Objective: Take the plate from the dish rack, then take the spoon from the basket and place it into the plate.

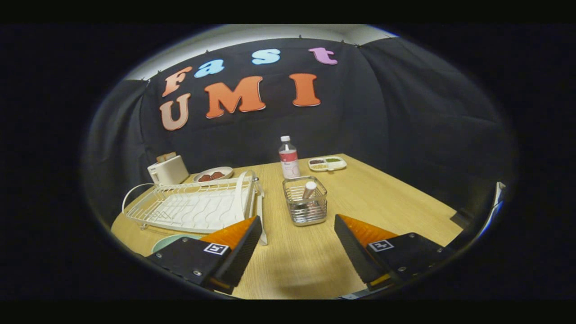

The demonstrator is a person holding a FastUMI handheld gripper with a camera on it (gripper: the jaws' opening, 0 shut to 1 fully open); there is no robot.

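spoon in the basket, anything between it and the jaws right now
Nothing visible. The gripper has its jaws open and empty over bare table, and the wire basket with the spoon standing in it sits just ahead, between the two fingers' lines. The dish rack lies off to the side.

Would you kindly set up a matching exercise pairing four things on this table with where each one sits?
Things:
1. toaster
2. bottle
3. wire basket
4. dish rack

Places:
A. just ahead of the open fingers of the hand-held gripper, holding a utensil handle
B. ahead of the left finger, with a pale green plate at its near edge
C. at the table's far corner, behind the dish rack
D. just beyond the wire basket, beside a divided tray

Pairs: 1-C, 2-D, 3-A, 4-B
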